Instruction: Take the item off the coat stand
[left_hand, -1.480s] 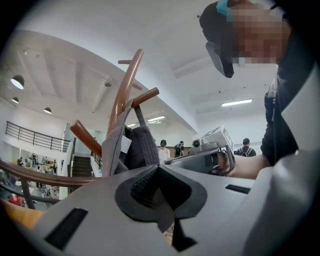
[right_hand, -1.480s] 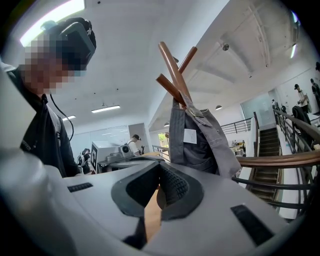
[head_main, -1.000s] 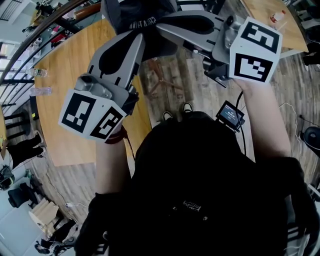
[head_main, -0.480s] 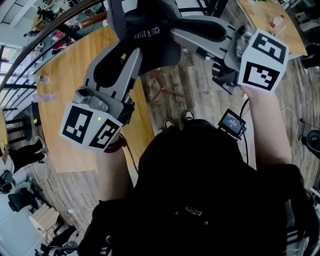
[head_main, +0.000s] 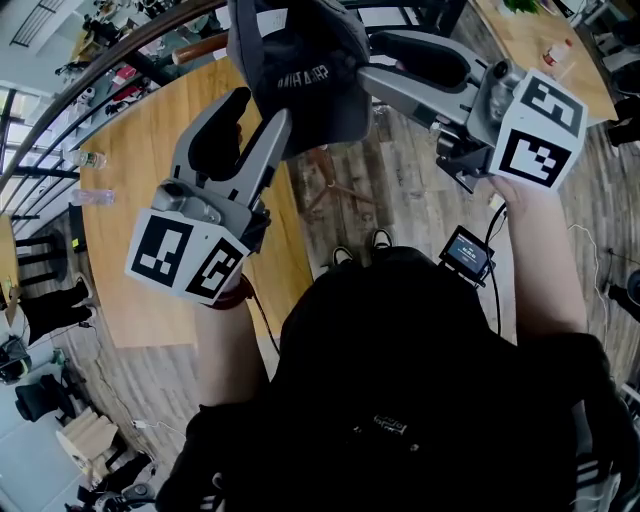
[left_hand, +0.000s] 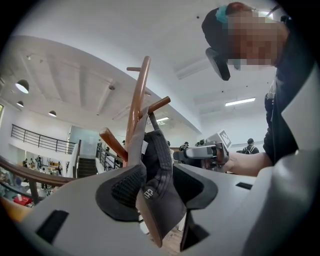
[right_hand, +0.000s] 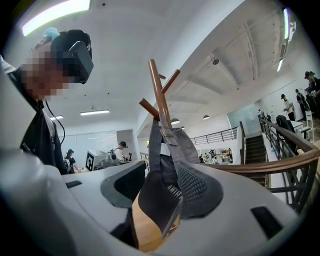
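Both tools (head_main: 258, 110) (head_main: 372, 58) newly open, cap (head_main: 310, 90) between jaws.

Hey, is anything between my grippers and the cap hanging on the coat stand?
Nothing visible. The cap hangs from a peg of the coat stand, already between the jaws of the left gripper and right gripper. Both pairs have just been opening and stand apart, not pressing it.

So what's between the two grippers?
The dark cap on the coat stand, in the head view. Left gripper and right gripper have just been opening around it.
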